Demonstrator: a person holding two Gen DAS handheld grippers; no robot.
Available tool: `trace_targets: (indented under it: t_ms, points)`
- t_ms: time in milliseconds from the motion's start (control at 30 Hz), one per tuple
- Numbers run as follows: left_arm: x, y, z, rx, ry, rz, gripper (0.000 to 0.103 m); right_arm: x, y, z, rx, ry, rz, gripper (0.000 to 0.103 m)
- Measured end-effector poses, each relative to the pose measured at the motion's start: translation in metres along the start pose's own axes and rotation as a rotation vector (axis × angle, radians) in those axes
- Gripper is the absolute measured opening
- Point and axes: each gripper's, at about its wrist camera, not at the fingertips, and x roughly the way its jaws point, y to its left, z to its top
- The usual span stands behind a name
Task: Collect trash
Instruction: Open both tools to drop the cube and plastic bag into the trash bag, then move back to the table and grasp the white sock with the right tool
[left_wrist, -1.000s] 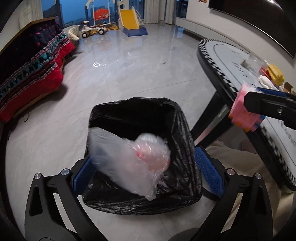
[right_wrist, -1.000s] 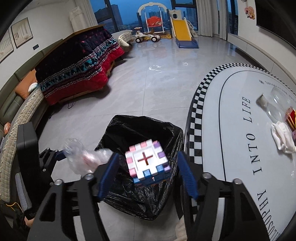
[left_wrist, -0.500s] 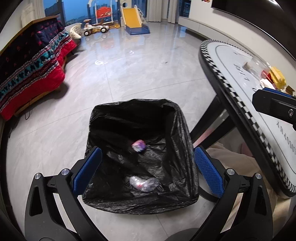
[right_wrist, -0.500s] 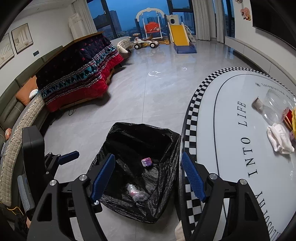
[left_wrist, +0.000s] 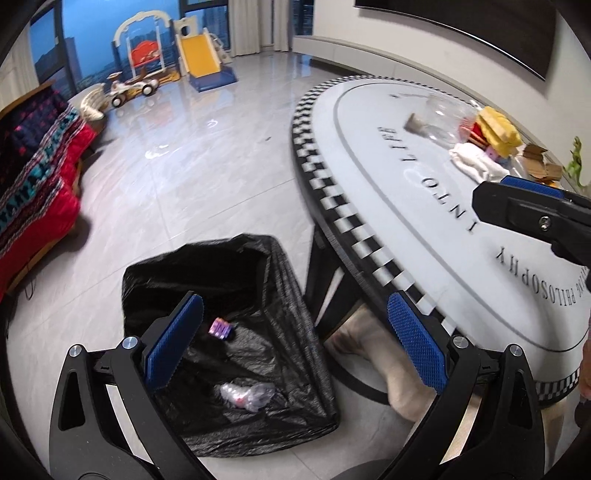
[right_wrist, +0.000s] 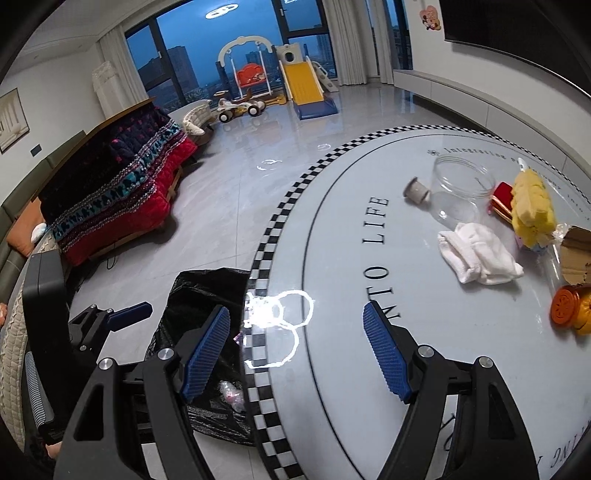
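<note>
A black trash bag (left_wrist: 229, 325) stands open on the floor beside the table; it also shows in the right wrist view (right_wrist: 207, 295). Inside lie a crumpled clear plastic bag (left_wrist: 245, 394) and a small pink-purple cube (left_wrist: 220, 328). My left gripper (left_wrist: 295, 347) is open and empty, over the bag's right side. My right gripper (right_wrist: 295, 350) is open and empty, over the table's checkered edge. On the table lie a clear plastic bottle (right_wrist: 454, 192), a white cloth (right_wrist: 480, 254), a yellow sponge-like item (right_wrist: 532, 206), torn cardboard (right_wrist: 576, 254) and an orange lid (right_wrist: 569, 306).
The oval white table (right_wrist: 369, 258) with black lettering fills the right side. A sofa with a red and dark blanket (right_wrist: 110, 199) stands at the left. A toy slide (right_wrist: 306, 88) and ride-on car are far back. A pale cushion lies under the table (left_wrist: 373, 354).
The plastic bag and the cube left my grippers and fell into the trash bag. Both grippers, now empty, have swung right toward the table.
</note>
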Motion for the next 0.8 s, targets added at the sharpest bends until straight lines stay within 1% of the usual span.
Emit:
trace_targets:
  t_ms: [300,533,800]
  points:
    - [0.023,-0.046,0.040,0.085,-0.013,-0.055,0.097,0.002,-0.068,0.025,0.075,-0.020,-0.104,0.076]
    - [0.043,-0.065,0.067,0.105,-0.033,-0.103,0.097,0.025,-0.118,0.042,0.124,0.007,-0.167,0.076]
    - [0.063,-0.079,0.102,0.128,-0.054,-0.139,0.097,0.060,-0.138,0.050,0.086,0.078,-0.232,0.076]
